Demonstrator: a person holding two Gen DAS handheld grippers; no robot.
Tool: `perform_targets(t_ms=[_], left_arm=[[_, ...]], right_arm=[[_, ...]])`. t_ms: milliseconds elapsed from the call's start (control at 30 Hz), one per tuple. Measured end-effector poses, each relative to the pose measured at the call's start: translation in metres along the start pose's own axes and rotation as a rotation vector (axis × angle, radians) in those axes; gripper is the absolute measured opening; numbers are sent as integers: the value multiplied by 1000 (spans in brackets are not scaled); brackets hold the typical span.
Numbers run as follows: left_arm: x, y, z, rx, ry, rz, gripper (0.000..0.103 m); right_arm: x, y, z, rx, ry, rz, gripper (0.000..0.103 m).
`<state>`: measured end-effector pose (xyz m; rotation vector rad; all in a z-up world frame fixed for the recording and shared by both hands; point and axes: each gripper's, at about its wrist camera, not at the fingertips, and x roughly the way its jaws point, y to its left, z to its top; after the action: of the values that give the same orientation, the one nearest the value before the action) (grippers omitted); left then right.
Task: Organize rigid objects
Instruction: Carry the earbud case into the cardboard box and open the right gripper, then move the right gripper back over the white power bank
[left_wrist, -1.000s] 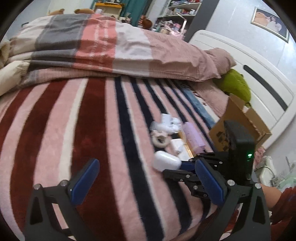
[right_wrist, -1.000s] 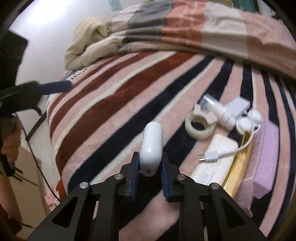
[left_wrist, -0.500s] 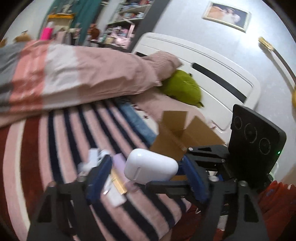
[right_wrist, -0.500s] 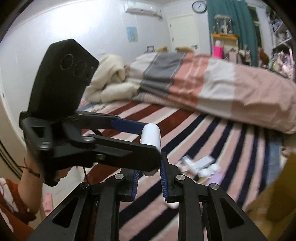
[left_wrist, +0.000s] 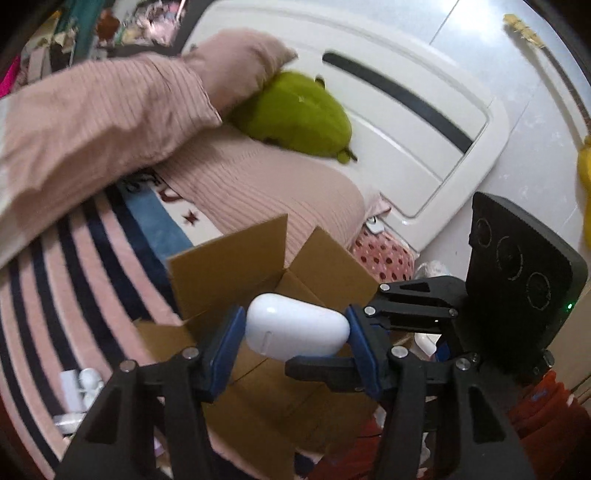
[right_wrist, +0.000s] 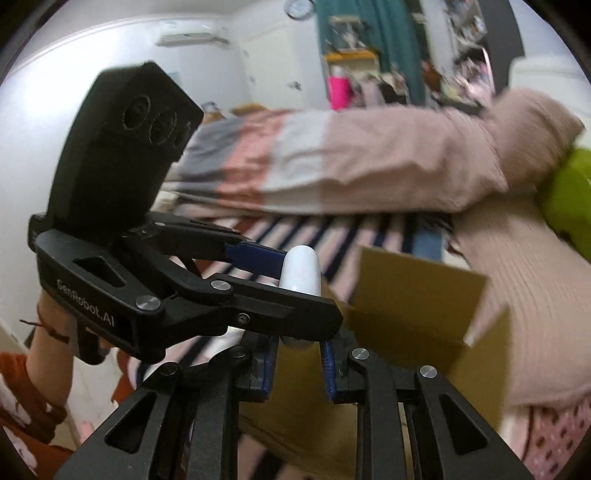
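Where a second ago my left gripper (left_wrist: 295, 338) stood wide open above the striped bedspread and only my right gripper (right_wrist: 299, 354) held the smooth white oval plastic case (left_wrist: 295, 326), both now have it: my left jaws have just been closing, and their blue pads sit against the two long ends of the case while my right jaws pinch it flat-side to flat-side from the other direction. Back then the case was low over the blanket beside the small clutter; now it hangs in the air above the open brown cardboard box (left_wrist: 229, 258), which has come into the middle of both views. I count one case, one box with its flaps standing up, two grippers, and one lime-green plush cushion (left_wrist: 295, 114) lying against the white headboard (left_wrist: 406, 122). My left hand (right_wrist: 51, 325), with a rust-red sleeve below it, shows behind the left gripper in the right view. Only a few small white things (left_wrist: 83, 384) remain visible at the lower left of the striped pink-and-navy blanket (left_wrist: 66, 266), too small and blurred to name. Most of the box floor is hidden behind the case and fingers, and the room behind is smeared by motion.
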<state>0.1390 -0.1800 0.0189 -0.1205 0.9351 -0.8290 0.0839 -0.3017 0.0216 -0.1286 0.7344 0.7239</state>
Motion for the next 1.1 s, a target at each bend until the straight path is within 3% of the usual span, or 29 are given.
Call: perform_targets(t_ms=[167, 300, 400, 433, 500, 567, 600, 733, 833, 933, 1100], left_arm=[[28, 5, 10, -33, 85, 12, 50], [36, 6, 9, -30, 118, 38, 51], [35, 7, 8, -27, 114, 47, 70], [32, 6, 8, -17, 105, 71, 77], [25, 5, 6, -6, 93, 86, 79], [12, 5, 4, -11, 71, 82, 79], [5, 5, 3, -10, 58, 89, 80], [-31, 8, -8, -3, -11, 150, 88], [-63, 18, -22, -14, -67, 220, 89], [-95, 35, -42, -44, -124, 290, 91], [-140, 74, -87, -113, -198, 412, 92]], right_arm=[[10, -33, 0, 55, 119, -5, 16], [22, -37, -2, 48, 188, -22, 16], [27, -36, -5, 45, 217, -32, 20], [28, -36, -4, 46, 227, -35, 25], [26, -31, -4, 34, 237, -40, 36], [23, -24, -2, 13, 233, -53, 56], [24, -21, 1, 6, 228, -56, 60], [19, -2, 7, -24, 184, -38, 87], [16, 25, 15, -64, 109, -22, 100], [17, 58, 20, -105, 49, 26, 103], [47, 110, 24, -200, 72, 141, 103]])
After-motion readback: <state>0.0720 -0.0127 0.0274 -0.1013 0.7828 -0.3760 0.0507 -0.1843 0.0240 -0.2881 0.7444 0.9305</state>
